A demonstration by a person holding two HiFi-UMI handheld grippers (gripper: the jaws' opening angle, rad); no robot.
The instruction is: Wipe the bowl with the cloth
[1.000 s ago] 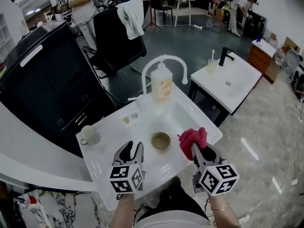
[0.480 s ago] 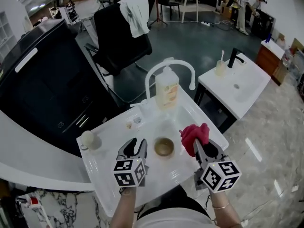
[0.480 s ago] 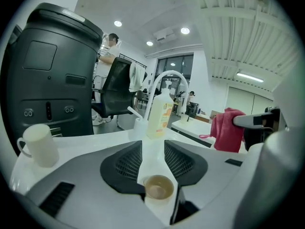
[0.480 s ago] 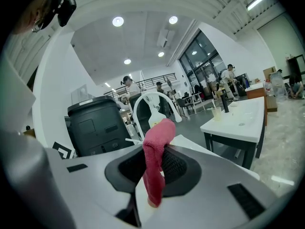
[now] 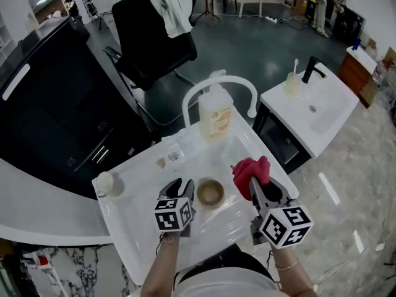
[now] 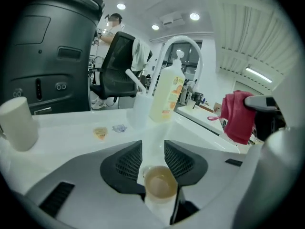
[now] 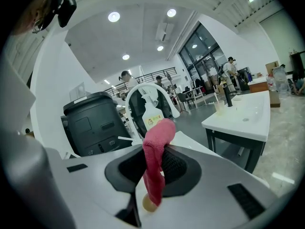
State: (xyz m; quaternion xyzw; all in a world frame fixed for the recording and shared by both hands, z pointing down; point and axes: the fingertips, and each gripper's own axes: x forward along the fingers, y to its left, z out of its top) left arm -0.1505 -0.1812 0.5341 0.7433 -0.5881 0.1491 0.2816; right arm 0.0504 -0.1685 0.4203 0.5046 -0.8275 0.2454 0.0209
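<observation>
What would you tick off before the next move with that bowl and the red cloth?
1. Red cloth held by right gripper: ok, pinched between its fingers.
2. Left gripper free: ok, fingers apart, holding nothing.
3. Bowl upright: ok.
4. Bowl steadied: not ok, it stands loose, no fingers on it.
5. Red cloth touching Bowl: not ok, they are apart.
6. Bowl's inside dirty: cannot tell, it just looks brownish.

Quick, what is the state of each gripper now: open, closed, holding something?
Left gripper: open, holding nothing; the bowl shows in the gap between its fingers, not gripped.
Right gripper: closed on the red cloth.
</observation>
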